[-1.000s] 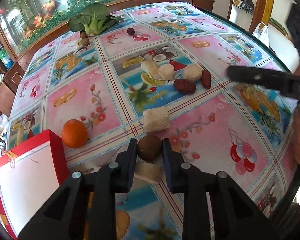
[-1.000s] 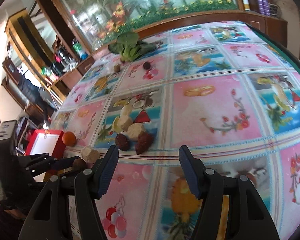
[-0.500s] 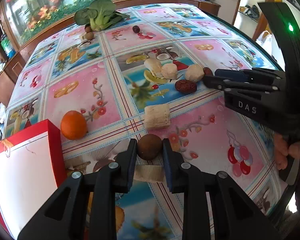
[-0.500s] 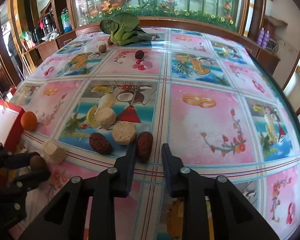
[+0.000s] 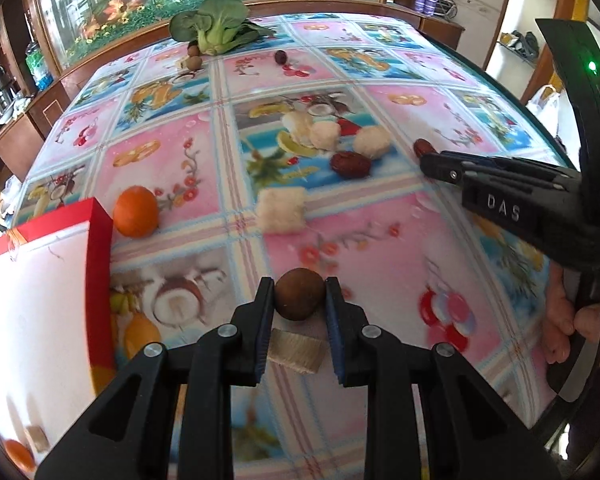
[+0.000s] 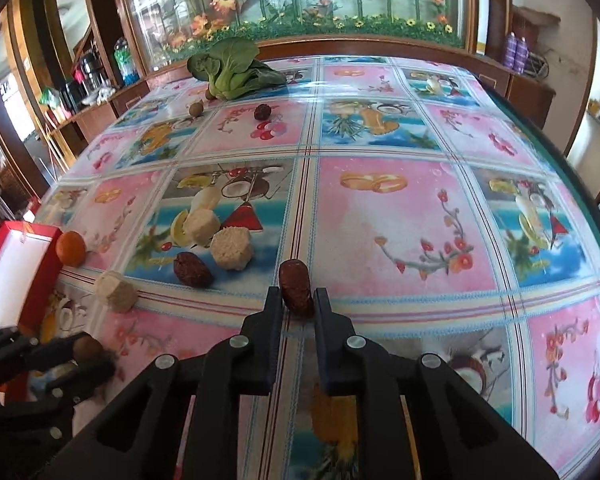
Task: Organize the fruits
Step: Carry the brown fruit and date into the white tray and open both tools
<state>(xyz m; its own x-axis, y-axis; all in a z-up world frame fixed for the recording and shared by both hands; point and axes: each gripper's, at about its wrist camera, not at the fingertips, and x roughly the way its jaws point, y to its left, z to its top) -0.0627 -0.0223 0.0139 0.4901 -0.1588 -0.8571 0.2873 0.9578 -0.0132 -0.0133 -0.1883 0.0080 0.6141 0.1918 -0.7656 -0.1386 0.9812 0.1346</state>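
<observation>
Glossy printed plastic cloth over the worktop (image 6: 400,216), matt black plastic jaws with silvery metal screws, dull brown smooth-skinned longan (image 5: 299,295) between left jaws, wrinkled dark-red jujube (image 6: 296,288) between right jaws, rough fibrous pale chunk (image 5: 281,210) ahead of the left jaws

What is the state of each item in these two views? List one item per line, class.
Left hand-held gripper: shut on the round brown fruit.
Right hand-held gripper: shut on the dark red wrinkled date.
Second dark red date: lying loose on the patterned tablecloth.
Orange round fruit: resting beside the red open box.
Green leafy vegetable: lying at the table's far end.
</observation>
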